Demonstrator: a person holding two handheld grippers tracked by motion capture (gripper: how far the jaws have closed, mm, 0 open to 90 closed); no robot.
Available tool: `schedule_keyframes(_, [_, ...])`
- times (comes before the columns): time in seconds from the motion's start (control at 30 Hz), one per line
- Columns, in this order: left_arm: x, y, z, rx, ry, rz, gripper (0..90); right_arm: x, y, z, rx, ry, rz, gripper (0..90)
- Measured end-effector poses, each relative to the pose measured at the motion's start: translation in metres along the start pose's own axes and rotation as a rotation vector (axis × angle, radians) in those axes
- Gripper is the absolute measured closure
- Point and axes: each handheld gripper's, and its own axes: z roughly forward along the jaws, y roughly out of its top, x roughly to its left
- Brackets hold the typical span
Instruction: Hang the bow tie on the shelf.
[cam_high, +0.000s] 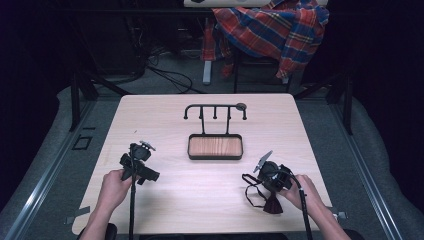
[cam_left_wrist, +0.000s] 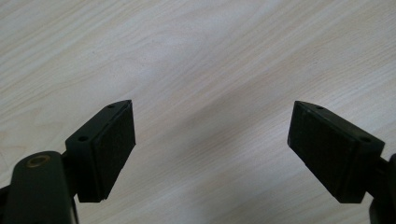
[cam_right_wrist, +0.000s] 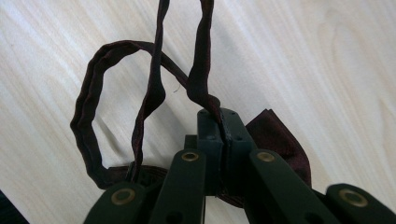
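A dark maroon bow tie (cam_high: 272, 204) with a thin looped strap (cam_high: 252, 192) lies near the table's front right. In the right gripper view the strap (cam_right_wrist: 91, 116) loops over the wood and the bow (cam_right_wrist: 280, 140) shows behind the jaws. My right gripper (cam_right_wrist: 220, 122) is shut on the strap, its jaws pressed together around the fabric; in the high view the right gripper (cam_high: 265, 187) sits over the bow tie. My left gripper (cam_left_wrist: 210, 135) stands open over bare wood, and at the front left of the high view the left gripper (cam_high: 145, 172) rests low.
A black stand (cam_high: 215, 111) with several hooks rises over a wooden tray (cam_high: 215, 146) at the table's middle. A plaid shirt (cam_high: 272, 27) hangs over a chair beyond the far edge. Bare wood (cam_high: 200, 190) lies between my hands.
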Motion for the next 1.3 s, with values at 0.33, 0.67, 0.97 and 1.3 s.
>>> schedule_keyframes(0.33, [0.0, 0.0, 0.0, 0.0, 0.001, 0.001, 15.1, -0.002, -0.001, -0.011, -0.063, -0.046, 0.038, 88.2])
schedule_keyframes(0.67, [0.0, 0.0, 0.0, 0.001, 0.0, 0.0, 15.1, -0.006, -0.003, -0.022, -0.113, -0.087, 0.072, 88.3])
schedule_keyframes(0.97, [-0.001, 0.0, 0.001, 0.003, 0.002, 0.001, 15.1, -0.008, -0.003, -0.027, -0.148, -0.116, 0.097, 88.3])
schedule_keyframes(1.3, [-0.001, 0.0, 0.001, 0.009, 0.007, 0.008, 15.2, -0.011, -0.003, -0.031, -0.154, -0.133, 0.099, 88.2])
